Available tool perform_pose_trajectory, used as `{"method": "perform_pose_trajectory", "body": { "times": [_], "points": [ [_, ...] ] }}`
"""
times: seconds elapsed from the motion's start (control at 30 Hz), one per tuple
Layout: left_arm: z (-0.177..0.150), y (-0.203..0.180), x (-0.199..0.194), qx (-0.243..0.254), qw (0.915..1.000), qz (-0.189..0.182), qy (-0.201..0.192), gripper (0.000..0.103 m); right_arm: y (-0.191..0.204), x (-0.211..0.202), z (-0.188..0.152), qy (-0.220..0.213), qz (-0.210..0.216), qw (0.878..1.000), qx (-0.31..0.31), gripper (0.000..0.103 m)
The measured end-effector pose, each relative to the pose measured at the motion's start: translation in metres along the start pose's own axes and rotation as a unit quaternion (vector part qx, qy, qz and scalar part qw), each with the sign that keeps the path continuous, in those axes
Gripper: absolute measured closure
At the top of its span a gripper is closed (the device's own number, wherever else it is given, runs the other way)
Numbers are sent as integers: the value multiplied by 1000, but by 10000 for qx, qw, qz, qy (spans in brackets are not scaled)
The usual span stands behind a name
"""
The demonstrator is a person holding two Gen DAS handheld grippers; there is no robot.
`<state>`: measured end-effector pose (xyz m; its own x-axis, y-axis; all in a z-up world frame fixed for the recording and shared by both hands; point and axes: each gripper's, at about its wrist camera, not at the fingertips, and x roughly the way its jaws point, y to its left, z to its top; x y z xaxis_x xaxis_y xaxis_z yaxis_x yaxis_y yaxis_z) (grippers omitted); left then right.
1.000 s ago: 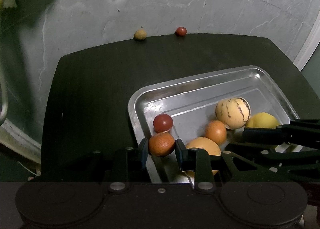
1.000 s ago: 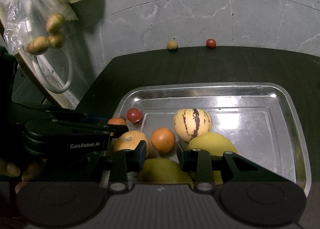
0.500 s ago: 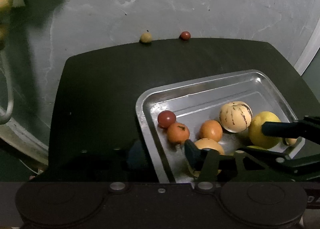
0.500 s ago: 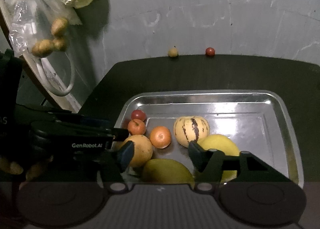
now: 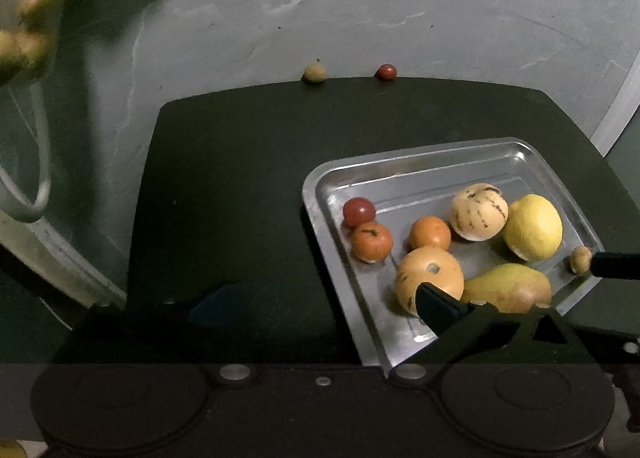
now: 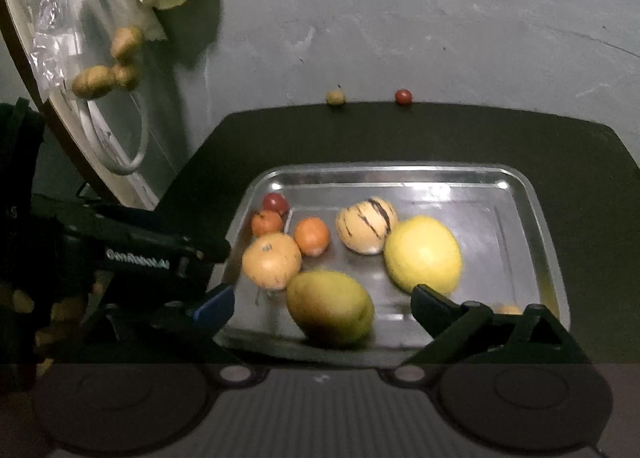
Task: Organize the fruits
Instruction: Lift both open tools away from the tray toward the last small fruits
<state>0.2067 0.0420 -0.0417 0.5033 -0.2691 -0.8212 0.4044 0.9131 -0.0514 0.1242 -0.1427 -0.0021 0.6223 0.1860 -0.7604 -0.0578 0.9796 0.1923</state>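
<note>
Your fruits crowd the near-left corner of the shiny steel tray [image 6: 536, 218] on the dark table [image 5: 232, 162]: a green-yellow pear [image 6: 330, 308] lies nearest, between your right gripper's [image 6: 322, 308] spread jaws. Your left gripper [image 5: 316, 298], empty and spread, straddles the tray's left rim. Two small fruits [image 6: 335, 96] sit at the table's far edge.

One marking shows: white lettering on the black body of the left tool [image 6: 132, 254], at the middle left of the right wrist frame. It is motion-blurred, roughly "GenRobot.AI", though the letters are not sharp. No other text can be read anywhere.
</note>
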Motion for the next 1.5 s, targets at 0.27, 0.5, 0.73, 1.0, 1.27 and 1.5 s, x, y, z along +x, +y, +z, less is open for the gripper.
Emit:
{"method": "perform_pose_trajectory", "body": {
  "times": [0.27,0.5,0.73,1.0,1.27,1.5],
  "points": [
    [-5,8,-1,-7,9999,61,85,1,-7,-1,-12,464,-407,9979,189,1],
    [-7,14,1,-60,9998,158,132,1,-8,10,-18,852,-539,9947,193,1],
    [-6,19,2,-126,9995,271,143,1,-3,14,-17,898,-405,9951,45,1],
    [-1,19,5,-229,9988,413,140,1,-7,12,-8,739,-290,9968,-8,0],
    [9,12,11,-270,9982,527,101,1,-14,12,6,515,-141,9986,-57,0],
    [26,7,17,-401,9965,730,6,1,-29,15,20,417,1,9991,22,0]
  ]
}}
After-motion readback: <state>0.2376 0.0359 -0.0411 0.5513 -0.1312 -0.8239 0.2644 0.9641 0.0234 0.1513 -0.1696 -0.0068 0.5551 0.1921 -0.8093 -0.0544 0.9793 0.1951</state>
